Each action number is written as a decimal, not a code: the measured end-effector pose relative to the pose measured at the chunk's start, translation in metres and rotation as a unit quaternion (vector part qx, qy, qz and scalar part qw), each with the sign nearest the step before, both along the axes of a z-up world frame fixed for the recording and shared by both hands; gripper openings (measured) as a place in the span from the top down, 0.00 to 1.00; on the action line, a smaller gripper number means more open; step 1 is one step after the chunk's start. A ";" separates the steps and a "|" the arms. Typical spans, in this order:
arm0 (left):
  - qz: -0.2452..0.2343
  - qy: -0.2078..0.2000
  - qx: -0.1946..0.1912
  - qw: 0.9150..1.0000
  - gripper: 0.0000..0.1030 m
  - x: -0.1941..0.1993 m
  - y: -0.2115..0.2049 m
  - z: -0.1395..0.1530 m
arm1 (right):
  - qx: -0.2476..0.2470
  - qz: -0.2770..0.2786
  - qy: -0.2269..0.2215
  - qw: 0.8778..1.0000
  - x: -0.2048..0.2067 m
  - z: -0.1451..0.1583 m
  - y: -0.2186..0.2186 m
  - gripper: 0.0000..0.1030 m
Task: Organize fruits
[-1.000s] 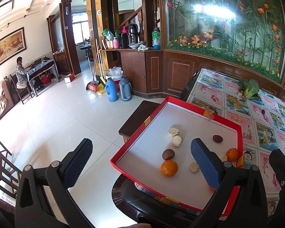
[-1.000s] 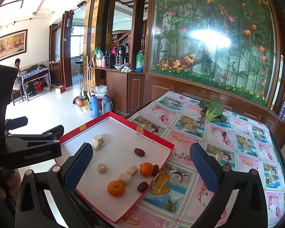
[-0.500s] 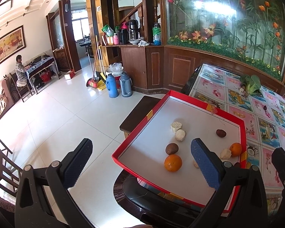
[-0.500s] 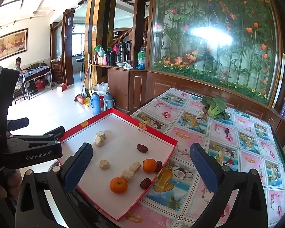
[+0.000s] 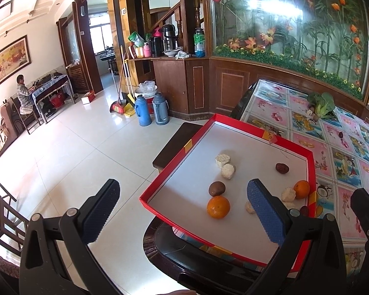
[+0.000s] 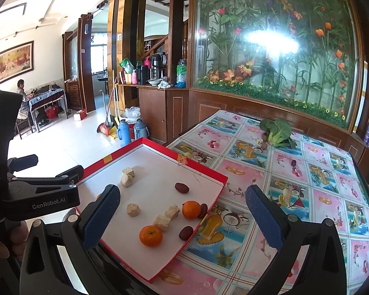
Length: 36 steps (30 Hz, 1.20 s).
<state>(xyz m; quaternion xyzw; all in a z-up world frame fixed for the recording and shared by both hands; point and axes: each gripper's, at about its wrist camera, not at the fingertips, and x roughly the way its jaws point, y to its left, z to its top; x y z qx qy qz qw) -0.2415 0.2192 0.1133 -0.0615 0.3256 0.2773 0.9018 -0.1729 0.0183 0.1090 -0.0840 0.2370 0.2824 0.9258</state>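
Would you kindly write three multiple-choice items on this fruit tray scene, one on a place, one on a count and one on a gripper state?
1. Where does the leafy green vegetable lie?
A. in the red tray
B. on the patterned tablecloth beyond the tray
C. on the floor

2. How many oranges are in the red tray?
A. one
B. two
C. four

3. How does the right gripper stand?
A. open and empty
B. shut on an orange
C. shut on a date

Answers:
1 B, it rests on the tablecloth, clear of the tray.
2 B, one orange lies near the front and another orange by the right rim.
3 A, its fingers are wide apart and hold nothing.
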 end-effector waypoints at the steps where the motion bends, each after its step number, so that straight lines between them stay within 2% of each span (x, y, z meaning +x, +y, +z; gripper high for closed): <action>1: 0.000 0.001 0.000 1.000 0.00 0.000 0.000 0.000 | 0.001 0.000 0.001 1.000 0.001 0.000 0.000 0.01; 36: -0.001 0.002 -0.002 1.000 0.00 0.001 -0.002 -0.002 | 0.001 0.001 0.015 1.000 0.003 -0.003 -0.001 0.01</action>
